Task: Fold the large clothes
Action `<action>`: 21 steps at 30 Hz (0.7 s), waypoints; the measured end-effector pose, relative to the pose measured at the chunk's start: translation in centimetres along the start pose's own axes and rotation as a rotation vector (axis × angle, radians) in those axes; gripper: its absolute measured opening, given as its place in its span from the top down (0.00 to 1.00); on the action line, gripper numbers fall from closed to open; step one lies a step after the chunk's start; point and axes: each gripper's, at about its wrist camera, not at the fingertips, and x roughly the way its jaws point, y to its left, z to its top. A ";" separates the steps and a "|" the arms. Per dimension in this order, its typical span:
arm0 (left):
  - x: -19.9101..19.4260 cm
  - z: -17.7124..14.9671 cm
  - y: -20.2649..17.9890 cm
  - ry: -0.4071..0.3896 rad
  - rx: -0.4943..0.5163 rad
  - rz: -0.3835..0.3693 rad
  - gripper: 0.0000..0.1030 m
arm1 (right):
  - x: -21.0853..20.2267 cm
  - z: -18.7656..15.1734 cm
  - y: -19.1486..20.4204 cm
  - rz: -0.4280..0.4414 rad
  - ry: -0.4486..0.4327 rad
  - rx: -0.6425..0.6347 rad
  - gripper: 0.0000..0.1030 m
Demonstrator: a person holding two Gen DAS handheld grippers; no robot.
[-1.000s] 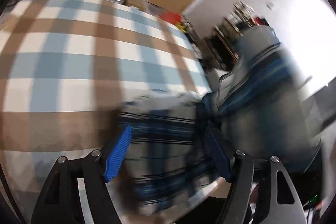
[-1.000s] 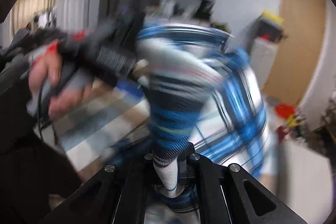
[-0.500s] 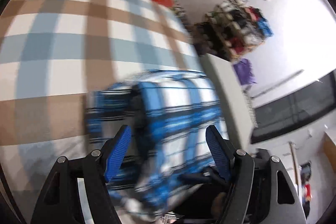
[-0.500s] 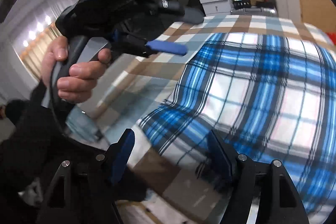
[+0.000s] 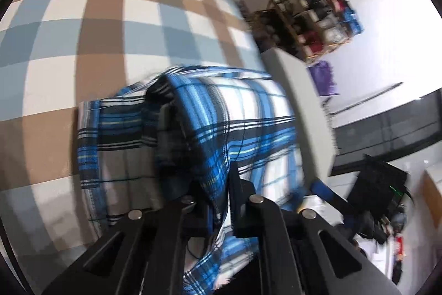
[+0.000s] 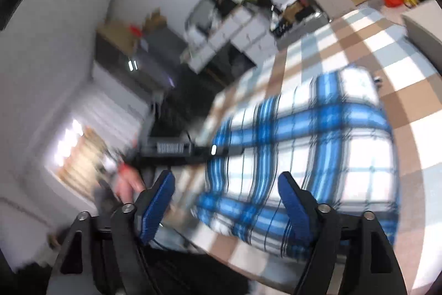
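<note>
Shirt (image 5: 243, 115) fabric, blue-and-white plaid, lies partly folded on the checked tabletop (image 5: 83, 18), close to its near edge, with one layer already lapped over another. Farthest left in the right wrist view, a person's hand (image 6: 127, 184) carries the left claw (image 5: 214, 201), whose jaws have just been closing and now pinch a ridge of the shirt near that edge; the cloth bunches up between them and trails down past the tabletop rim. That pinch probably serves to lift or drag this side for the next fold (a large garment needs an anchored edge, or it slides). Moving rightward, the shirt's broad flat panel spreads across the tabletop. On the right, the right claw (image 6: 226, 195) has just been opening and stands wide, hovering beside the shirt's near edge with no cloth touched by its blue pads (image 6: 290, 201). It seems freed to pick a fresh spot. Blur hides finer detail.
</note>
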 end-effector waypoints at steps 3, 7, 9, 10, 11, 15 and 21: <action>-2.1 0.4 -0.8 -0.054 0.025 -0.120 0.97 | -1.3 1.3 -2.0 0.027 -0.057 0.097 0.21; -2.0 1.1 0.7 -0.075 0.014 -0.095 0.97 | -0.5 1.1 -5.5 0.085 0.023 0.294 0.17; -1.0 0.7 2.1 -0.032 -0.004 -0.036 0.97 | 1.3 0.3 -7.3 0.073 0.105 0.398 0.18; -0.2 0.4 3.1 -0.008 -0.028 0.014 0.97 | 2.0 0.1 -7.6 0.063 0.137 0.414 0.18; 0.1 0.1 3.7 0.000 -0.042 0.044 0.97 | 2.8 -0.2 -7.5 0.045 0.172 0.400 0.18; -1.7 -0.7 3.9 -0.026 -0.054 0.151 0.70 | 4.2 -0.3 -6.9 -0.027 0.198 0.354 0.17; -4.1 -2.5 1.8 -0.089 -0.014 0.104 0.54 | 4.6 -0.6 -7.8 0.004 0.201 0.406 0.18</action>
